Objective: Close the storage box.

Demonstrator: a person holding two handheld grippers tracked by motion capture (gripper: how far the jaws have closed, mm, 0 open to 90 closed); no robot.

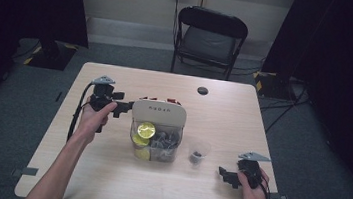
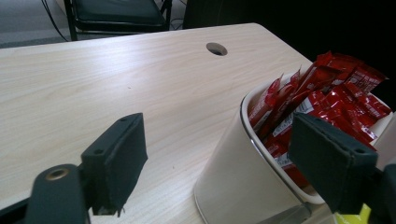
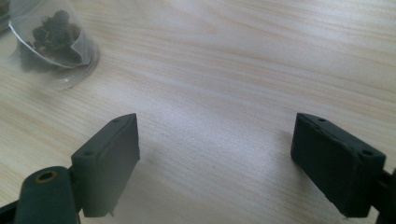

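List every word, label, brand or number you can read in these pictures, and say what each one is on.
Cream organiser box, dark lettering on its top face: upside down in the high view and too small to read for certain.
Red sachets in the box's back compartment: white print, too blurred to read.
Yellow round pack in the clear front part: no legible text.
Clear cup holding a tea bag: no lettering.
Table: no lettering.

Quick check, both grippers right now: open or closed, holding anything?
Left gripper: open, holding nothing, jaws either side of the white container rim.
Right gripper: open, empty, over bare table near the clear cup.
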